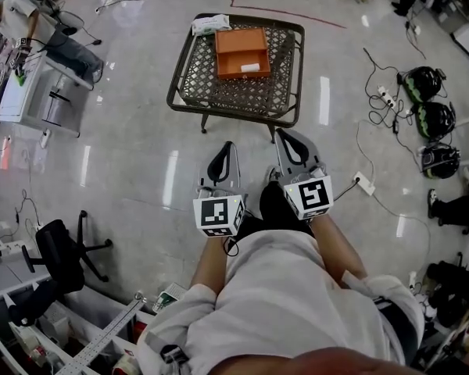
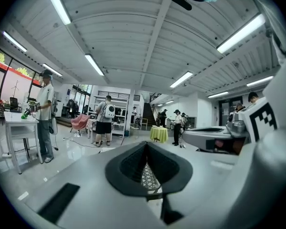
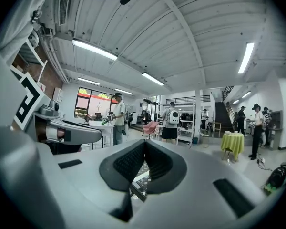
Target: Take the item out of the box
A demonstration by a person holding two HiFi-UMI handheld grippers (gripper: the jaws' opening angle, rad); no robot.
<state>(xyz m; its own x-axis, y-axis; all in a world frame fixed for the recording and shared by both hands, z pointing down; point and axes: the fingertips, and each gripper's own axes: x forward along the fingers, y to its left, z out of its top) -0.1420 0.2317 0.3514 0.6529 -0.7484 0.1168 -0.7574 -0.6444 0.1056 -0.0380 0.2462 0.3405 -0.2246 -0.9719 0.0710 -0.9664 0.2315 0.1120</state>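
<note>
An orange box (image 1: pixel 241 51) lies shut on a low wicker table (image 1: pixel 234 88) at the top middle of the head view. A white packet (image 1: pixel 209 25) rests at the table's far left corner. Both grippers hover over the floor on the near side of the table, apart from it and pointing toward it. My left gripper (image 1: pixel 227 145) is shut with nothing between its pads (image 2: pixel 133 163). My right gripper (image 1: pixel 282 133) is shut and empty too. In both gripper views only a bit of the table's lattice (image 2: pixel 150 178) (image 3: pixel 142 173) shows below the closed jaws.
A black office chair (image 1: pixel 59 252) stands at the lower left, and a white desk (image 1: pixel 23 92) with a seated person (image 1: pixel 59 41) at the upper left. Helmets (image 1: pixel 424 84) and power strips with cables (image 1: pixel 384 96) lie on the floor at right. Several people stand farther off.
</note>
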